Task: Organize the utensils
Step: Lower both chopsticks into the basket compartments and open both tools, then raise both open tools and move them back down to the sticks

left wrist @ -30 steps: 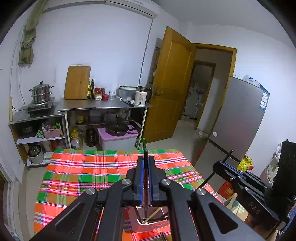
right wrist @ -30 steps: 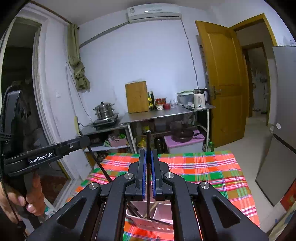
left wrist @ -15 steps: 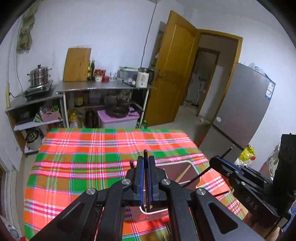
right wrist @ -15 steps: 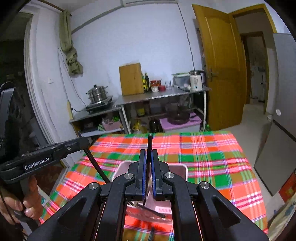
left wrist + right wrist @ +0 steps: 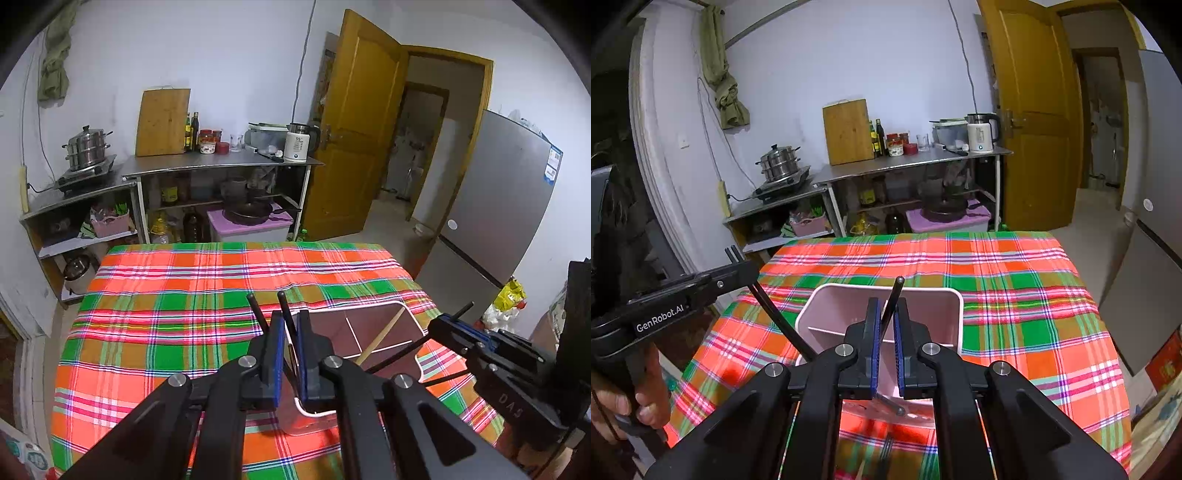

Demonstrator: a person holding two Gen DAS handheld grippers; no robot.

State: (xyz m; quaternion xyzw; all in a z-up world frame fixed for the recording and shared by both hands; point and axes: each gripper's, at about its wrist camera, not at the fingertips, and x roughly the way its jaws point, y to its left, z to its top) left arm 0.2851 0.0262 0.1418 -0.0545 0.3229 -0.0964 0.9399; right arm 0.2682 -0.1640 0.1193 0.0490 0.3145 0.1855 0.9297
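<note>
A pink divided utensil holder [image 5: 923, 295] [image 5: 406, 314] stands on the plaid tablecloth [image 5: 184, 314]. My left gripper [image 5: 290, 332] hovers over its near-left corner, jaws slightly parted around two black chopsticks [image 5: 286, 310] that lean loosely between the pads. My right gripper [image 5: 886, 328] is above the holder's near edge, jaws slightly parted, with a black chopstick [image 5: 894, 295] tilted between them. A wooden chopstick [image 5: 384, 332] leans inside the holder. Each gripper shows in the other's view: the right [image 5: 458, 328], the left [image 5: 738, 266].
A metal counter [image 5: 221, 166] with a kettle, bottles, a cutting board and a steamer pot stands behind the table. A wooden door [image 5: 354, 129] and a grey fridge [image 5: 498, 203] are to the right. More utensils lie on the cloth below the holder [image 5: 886, 450].
Both grippers tipped downward and lowered toward the holder. Both sets of jaws went from shut to slightly parted, and the chopsticks now lean loosely between them.
</note>
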